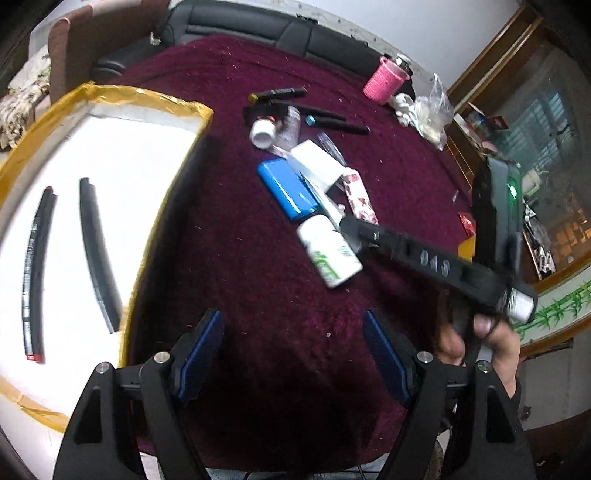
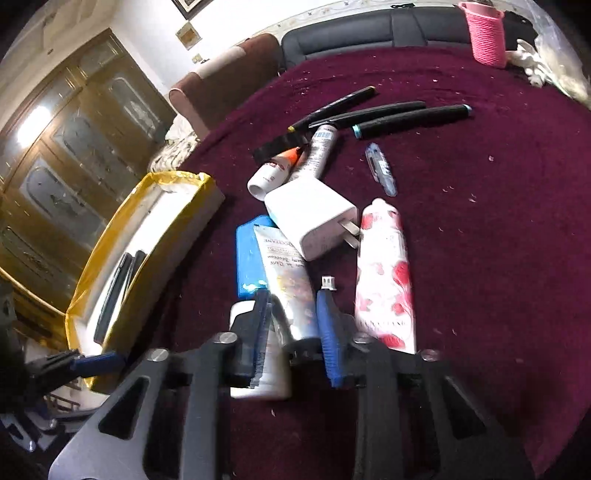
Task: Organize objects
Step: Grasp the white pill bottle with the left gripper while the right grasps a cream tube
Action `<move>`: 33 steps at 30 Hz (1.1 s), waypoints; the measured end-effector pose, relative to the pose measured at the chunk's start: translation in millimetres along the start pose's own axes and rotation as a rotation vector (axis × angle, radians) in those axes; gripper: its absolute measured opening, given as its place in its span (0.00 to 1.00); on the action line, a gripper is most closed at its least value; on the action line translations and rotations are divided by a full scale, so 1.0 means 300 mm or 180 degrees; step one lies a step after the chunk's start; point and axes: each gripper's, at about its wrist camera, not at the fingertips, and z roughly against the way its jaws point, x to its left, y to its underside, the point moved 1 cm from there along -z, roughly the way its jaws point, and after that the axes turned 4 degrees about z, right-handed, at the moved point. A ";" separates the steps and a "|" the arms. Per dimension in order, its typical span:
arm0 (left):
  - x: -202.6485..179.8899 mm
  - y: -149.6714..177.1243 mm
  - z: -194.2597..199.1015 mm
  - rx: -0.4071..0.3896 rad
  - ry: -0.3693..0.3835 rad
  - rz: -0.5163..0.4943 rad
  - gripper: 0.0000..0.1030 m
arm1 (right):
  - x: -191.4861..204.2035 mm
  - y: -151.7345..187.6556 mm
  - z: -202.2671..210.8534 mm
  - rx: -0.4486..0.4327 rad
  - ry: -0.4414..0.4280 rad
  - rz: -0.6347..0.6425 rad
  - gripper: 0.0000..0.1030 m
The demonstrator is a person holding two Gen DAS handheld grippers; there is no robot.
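Note:
A heap of small items lies on the maroon cloth point(image 1: 258, 277). My right gripper point(image 2: 293, 301) is shut on a cream tube point(image 2: 288, 266) that lies between a blue box point(image 2: 249, 254) and a pink floral tube point(image 2: 384, 277). A white bottle point(image 2: 266, 384) lies under its left finger. A white charger point(image 2: 314, 218) rests on the heap. From the left wrist, the right gripper point(image 1: 347, 225) reaches in beside the white bottle point(image 1: 328, 254). My left gripper point(image 1: 295, 332) hangs open over bare cloth, next to a white tray point(image 1: 110, 92) with a yellow taped rim that holds two black pens point(image 1: 98, 254).
Several black pens point(image 2: 388, 110) and small bottles point(image 2: 266, 177) lie farther back. A pink knitted cup point(image 2: 485, 35) and a plastic bag point(image 1: 432, 107) stand at the far edge. A black sofa point(image 1: 240, 22) runs behind the table. A person's hand point(image 1: 495, 343) holds the right gripper.

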 end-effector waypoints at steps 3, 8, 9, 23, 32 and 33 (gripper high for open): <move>-0.023 -0.014 -0.033 0.0063 0.0010 -0.0024 0.75 | 0.019 0.068 0.030 0.0007 0.0140 0.0140 0.24; -0.061 -0.057 -0.103 0.0165 0.0025 0.0011 0.75 | 0.042 0.193 0.115 -0.0047 0.0544 0.0242 0.24; -0.076 -0.074 -0.120 0.0162 0.0034 -0.0004 0.75 | 0.040 0.210 0.128 -0.0057 0.0581 0.0226 0.24; -0.123 -0.090 -0.217 0.0142 -0.0498 -0.0380 0.32 | 0.041 0.250 0.158 -0.0079 0.0880 0.0315 0.26; -0.052 0.003 -0.136 0.0172 -0.0417 -0.0441 0.33 | 0.080 0.257 0.107 -0.0066 0.1004 0.0428 0.34; -0.058 0.002 -0.135 0.0145 -0.0431 -0.0475 0.33 | 0.080 0.256 0.103 -0.0091 0.1031 0.0435 0.32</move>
